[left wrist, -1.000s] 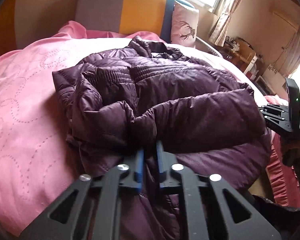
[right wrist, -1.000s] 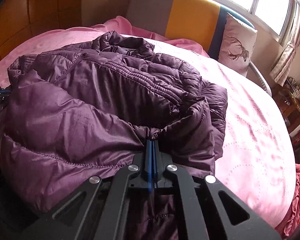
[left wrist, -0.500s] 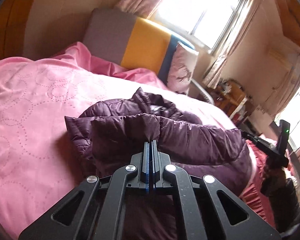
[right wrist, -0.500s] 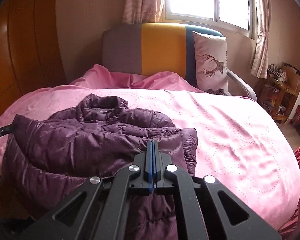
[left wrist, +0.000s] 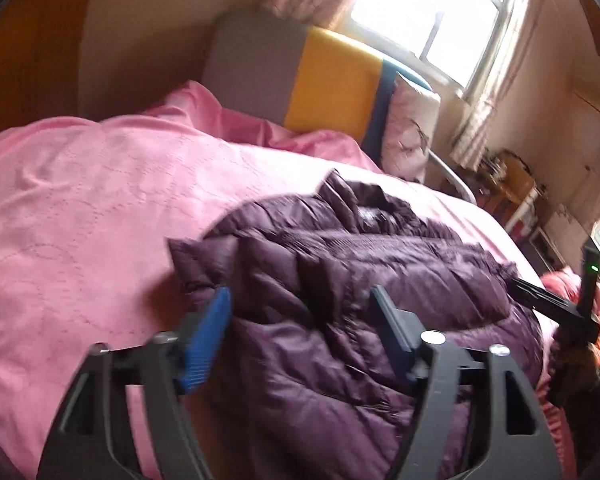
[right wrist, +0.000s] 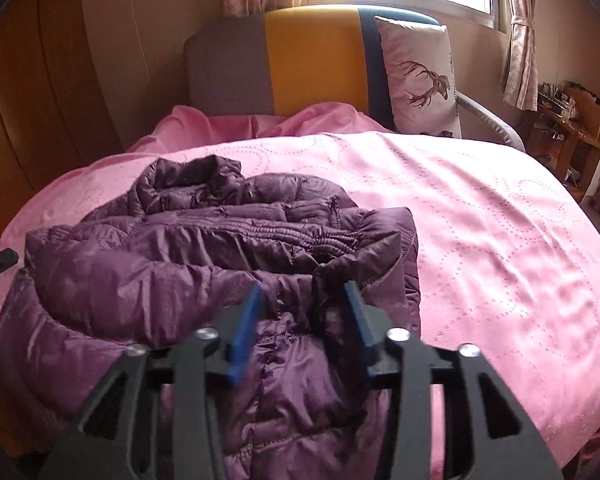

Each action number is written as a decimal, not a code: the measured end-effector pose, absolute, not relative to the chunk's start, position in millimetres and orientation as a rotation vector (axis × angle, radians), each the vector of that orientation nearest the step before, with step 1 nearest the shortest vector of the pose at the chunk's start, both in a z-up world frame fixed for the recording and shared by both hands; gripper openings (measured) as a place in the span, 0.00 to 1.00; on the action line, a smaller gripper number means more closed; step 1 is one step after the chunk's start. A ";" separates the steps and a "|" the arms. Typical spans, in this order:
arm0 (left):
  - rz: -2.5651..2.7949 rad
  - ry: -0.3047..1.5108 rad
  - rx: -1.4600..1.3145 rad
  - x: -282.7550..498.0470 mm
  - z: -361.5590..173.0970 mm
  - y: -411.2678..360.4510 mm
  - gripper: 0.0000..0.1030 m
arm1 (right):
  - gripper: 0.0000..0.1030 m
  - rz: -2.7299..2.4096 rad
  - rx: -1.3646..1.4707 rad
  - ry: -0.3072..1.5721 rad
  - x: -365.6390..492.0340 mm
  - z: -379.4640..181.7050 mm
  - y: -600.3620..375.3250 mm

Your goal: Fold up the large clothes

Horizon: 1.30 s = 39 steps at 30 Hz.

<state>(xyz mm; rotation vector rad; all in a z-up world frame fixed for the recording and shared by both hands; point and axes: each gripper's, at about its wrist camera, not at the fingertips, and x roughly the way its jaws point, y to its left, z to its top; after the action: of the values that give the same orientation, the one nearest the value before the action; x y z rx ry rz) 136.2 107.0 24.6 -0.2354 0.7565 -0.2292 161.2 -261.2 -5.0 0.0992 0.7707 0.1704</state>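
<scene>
The jacket [right wrist: 228,256] lies on the bed [right wrist: 480,232], pillow [right wrist: 420,76] behind.

jacket [right wrist: 204,264]: dark purple, shiny, quilted in stitched bands; same plum tone in the left wrist view [left wrist: 380,280]
bedspread [right wrist: 480,240]: pink, stitched with rings of small dots
headboard [right wrist: 316,56]: three upright blocks, grey, then mustard yellow, then dark blue
pillow [right wrist: 420,76]: white with a dark brown stag's-head print
curtains [right wrist: 520,56]: pale pink with a faint printed pattern
wall panel [right wrist: 28,120]: warm orange-brown wood
left tool [left wrist: 300,340]: black frame, silver bolts, bright blue ribbed pads
right tool [right wrist: 304,324]: black frame, silver bolts, blue pads
side furniture [right wrist: 580,128]: light yellowish wood
</scene>
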 end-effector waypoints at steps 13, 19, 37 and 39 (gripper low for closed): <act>-0.281 0.848 -0.201 144.3 -2.1 96.5 0.07 | 0.08 0.172 0.077 0.851 157.0 -21.4 -276.9; -0.294 0.758 -0.190 122.1 35.5 107.8 0.02 | 0.03 0.186 0.077 0.720 131.3 38.2 -279.4; -0.205 0.786 -0.189 245.2 38.9 115.1 0.01 | 0.03 -0.003 0.099 0.711 279.4 37.5 -253.1; -0.185 0.820 -0.185 261.6 24.0 113.3 0.01 | 0.03 -0.028 0.090 0.748 296.1 18.0 -250.9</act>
<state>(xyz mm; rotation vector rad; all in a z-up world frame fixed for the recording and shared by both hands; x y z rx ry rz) 261.6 113.3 24.0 -0.1855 0.8203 -0.1854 296.1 -250.9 18.0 0.0896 0.7477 -0.0281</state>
